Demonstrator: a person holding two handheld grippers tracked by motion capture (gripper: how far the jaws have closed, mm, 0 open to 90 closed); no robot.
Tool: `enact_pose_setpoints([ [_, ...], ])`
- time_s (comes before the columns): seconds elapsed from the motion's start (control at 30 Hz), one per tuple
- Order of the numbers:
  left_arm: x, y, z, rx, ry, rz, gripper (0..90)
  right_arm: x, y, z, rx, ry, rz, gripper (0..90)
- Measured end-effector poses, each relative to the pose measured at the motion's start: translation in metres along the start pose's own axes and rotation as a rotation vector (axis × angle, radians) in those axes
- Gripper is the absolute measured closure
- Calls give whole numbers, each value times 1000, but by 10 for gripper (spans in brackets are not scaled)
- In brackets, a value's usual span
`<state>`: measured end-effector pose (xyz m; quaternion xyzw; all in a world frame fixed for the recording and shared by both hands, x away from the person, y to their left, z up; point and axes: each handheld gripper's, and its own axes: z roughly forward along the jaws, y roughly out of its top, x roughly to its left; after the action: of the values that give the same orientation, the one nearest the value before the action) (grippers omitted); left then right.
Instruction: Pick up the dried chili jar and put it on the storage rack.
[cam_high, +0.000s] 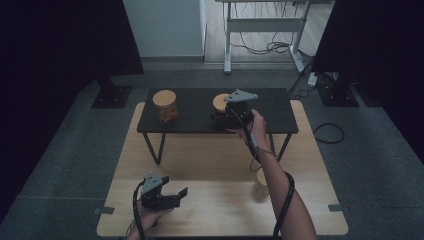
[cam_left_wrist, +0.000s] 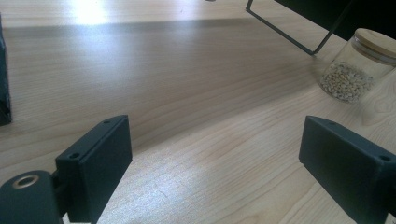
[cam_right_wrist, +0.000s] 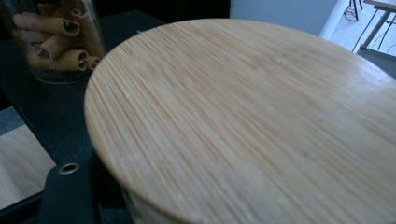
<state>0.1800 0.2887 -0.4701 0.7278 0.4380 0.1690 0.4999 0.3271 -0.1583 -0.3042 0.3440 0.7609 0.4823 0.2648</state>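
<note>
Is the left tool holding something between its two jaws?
No, the left tool stands open over the bare wooden table, with nothing between its jaws.

High cam overhead; claw cams close (tabletop (cam_high: 210, 165) shared).

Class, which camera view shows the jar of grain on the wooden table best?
The left gripper view: the jar of grain shows glass, grain and bamboo lid. The high view gives a pale shape beside the forearm.

Two black grippers (cam_high: 181, 192) (cam_high: 220, 119) with grey three-cornered plates, trailing black cables, seemingly bare forearms.
</note>
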Motion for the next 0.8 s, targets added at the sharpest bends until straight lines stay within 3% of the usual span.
enact_pose_setpoints([
  [0.3, 0, 0, 0, 3, 0, 2, 86, 2, 1, -3, -4, -11, 0, 207],
  [0.6, -1, 0, 0, 6, -1, 6, 83, 10, -1, -7, -13, -21, 19, 90],
  [0.8, 0, 1, 0, 5, 2, 7, 83, 14, -2, -11, -18, -37, 21, 60],
])
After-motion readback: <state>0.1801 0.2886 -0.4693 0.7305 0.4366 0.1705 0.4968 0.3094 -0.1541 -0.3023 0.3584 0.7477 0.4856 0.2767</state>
